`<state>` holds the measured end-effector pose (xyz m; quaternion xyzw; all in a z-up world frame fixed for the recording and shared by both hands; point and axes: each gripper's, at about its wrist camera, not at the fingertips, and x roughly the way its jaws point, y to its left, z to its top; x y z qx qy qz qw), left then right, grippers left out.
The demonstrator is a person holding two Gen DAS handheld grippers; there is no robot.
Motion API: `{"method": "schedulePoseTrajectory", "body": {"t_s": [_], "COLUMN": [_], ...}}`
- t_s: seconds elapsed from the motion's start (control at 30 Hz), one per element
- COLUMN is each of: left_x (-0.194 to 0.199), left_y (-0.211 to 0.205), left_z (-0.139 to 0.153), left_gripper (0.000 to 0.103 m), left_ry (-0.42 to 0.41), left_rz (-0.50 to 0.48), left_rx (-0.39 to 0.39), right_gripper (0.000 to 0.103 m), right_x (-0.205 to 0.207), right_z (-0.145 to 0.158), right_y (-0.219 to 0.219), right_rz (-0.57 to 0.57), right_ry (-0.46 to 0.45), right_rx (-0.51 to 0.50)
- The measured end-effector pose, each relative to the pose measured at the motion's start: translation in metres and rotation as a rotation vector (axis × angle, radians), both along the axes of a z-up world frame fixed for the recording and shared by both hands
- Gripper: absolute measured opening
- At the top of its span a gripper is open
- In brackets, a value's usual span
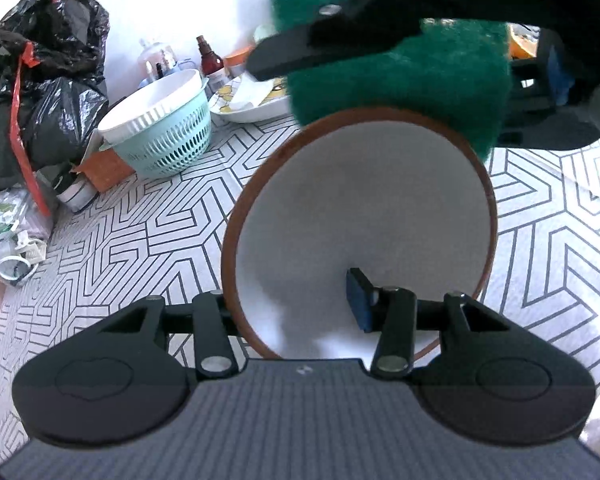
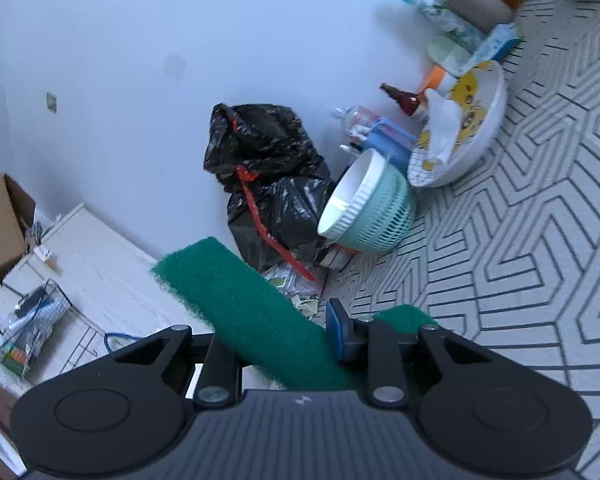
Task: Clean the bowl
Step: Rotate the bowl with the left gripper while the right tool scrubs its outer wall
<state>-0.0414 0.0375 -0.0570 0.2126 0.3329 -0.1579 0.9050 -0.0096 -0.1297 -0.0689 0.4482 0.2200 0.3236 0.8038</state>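
The left gripper [image 1: 296, 300] clamps the near rim of the brown-rimmed white bowl [image 1: 360, 216], tilted above the patterned tabletop [image 1: 140, 240]. The right gripper [image 2: 284, 340] grasps a green scouring pad [image 2: 240, 300], which touches the bowl's far rim.

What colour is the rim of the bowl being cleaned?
Reddish-brown, around a white inside; the bowl shows best in the left wrist view.

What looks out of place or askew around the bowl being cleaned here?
The teal colander with its white inner bowl leans tilted against a small box beside black trash bags on the patterned tabletop. A crumpled tissue lies in the cartoon-print dish.
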Motion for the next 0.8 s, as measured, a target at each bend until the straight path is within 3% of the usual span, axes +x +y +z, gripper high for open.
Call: {"method": "schedulePoseTrajectory", "body": {"t_s": [0.2, 0.4, 0.6, 0.8], "left_x": [0.003, 0.004, -0.001, -0.004], "left_y": [0.005, 0.005, 0.01, 0.013], "left_z": [0.002, 0.016, 0.026, 0.027], "left_gripper": [0.046, 0.023, 0.013, 0.01], "left_ry": [0.024, 0.031, 0.004, -0.009], "left_rz": [-0.001, -0.015, -0.026, -0.009], "left_rx": [-0.028, -0.022, -0.045, -0.07], "right_gripper": [0.024, 0.024, 0.024, 0.024], "right_x": [-0.002, -0.007, -0.007, -0.006], "right_z": [0.004, 0.003, -0.001, -0.008], "right_y": [0.003, -0.009, -0.013, -0.019], "right_rz": [0.062, 0.093, 0.094, 0.064], "right_ry": [-0.025, -0.004, -0.005, 0.003], "right_rx": [-0.04, -0.037, -0.023, -0.014]}}
